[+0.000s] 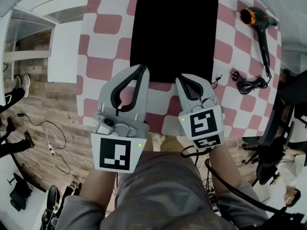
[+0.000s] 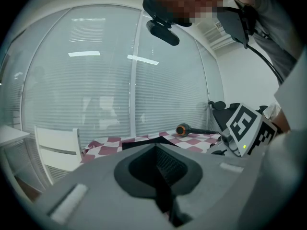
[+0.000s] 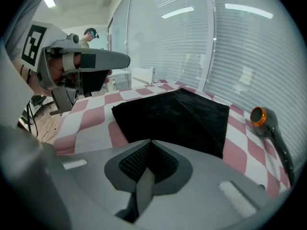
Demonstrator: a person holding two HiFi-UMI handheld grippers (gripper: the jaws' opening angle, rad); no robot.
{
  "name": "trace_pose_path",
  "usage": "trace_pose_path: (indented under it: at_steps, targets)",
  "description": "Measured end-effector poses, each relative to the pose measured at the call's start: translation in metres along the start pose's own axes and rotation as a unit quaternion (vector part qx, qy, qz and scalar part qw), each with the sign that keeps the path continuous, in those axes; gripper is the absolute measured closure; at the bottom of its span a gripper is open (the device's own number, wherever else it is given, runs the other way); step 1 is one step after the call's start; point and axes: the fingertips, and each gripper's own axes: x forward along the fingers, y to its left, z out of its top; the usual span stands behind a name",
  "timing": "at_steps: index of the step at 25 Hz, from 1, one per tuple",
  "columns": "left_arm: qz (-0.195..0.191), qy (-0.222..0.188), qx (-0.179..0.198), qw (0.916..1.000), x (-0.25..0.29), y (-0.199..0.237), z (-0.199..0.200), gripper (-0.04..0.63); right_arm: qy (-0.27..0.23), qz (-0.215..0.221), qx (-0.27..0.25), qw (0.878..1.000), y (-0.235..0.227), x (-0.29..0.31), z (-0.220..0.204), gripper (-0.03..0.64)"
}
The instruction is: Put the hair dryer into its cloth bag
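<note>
While both hand-held grippers wait at the near edge of the table (image 1: 103, 47), the black cloth bag (image 1: 172, 32) lies flat and limp on the pink-and-white checked cover, a plain dark rectangle with a soft, matte nap. Which of its edges is the mouth cannot be made out from here. The hair dryer (image 1: 258, 23) rests outside the bag, well apart to its right near the table's far corner. It lies on its side: a short dark barrel with a bright orange ring at one end, and a long slim handle reaching toward the near edge. Its black cord (image 1: 250, 84) runs on from the handle into a loose bundle, the plug just beside it.

The left gripper (image 1: 142, 69) has its grey jaws pressed together, tips over the bag's near left corner, with nothing between them. The right gripper (image 1: 183, 79) is likewise closed and empty, its tips just short of the bag's near edge. Each has ribbed dark pads set in smooth grey plastic.
</note>
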Motion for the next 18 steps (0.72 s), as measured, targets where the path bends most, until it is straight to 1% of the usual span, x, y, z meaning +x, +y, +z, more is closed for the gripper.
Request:
trace_pose_path:
  at_steps: [5,9,14,16,18]
  targets:
    - [-0.001,-0.003,0.005,1.0,-0.001,0.0,0.004,0.595,-0.024,0.01,0.055,0.998,-0.004,-0.008,0.005,0.591]
    - [0.004,-0.004,0.002,1.0,-0.003,0.002,0.005,0.595,-0.054,0.003,0.063,0.997,-0.008,-0.02,0.021,0.591]
    - [-0.003,-0.002,0.005,1.0,-0.005,-0.005,0.007,0.595,-0.088,0.0,0.087,0.992,-0.018,-0.038,0.043,0.591]
    - [-0.009,-0.001,0.01,0.9999,-0.005,-0.009,0.009,0.595,-0.1,-0.002,0.092,0.991,-0.023,-0.045,0.053,0.591]
    - [-0.016,0.003,0.023,0.9996,-0.004,-0.014,0.011,0.595,-0.11,-0.002,0.097,0.989,-0.027,-0.05,0.062,0.591]
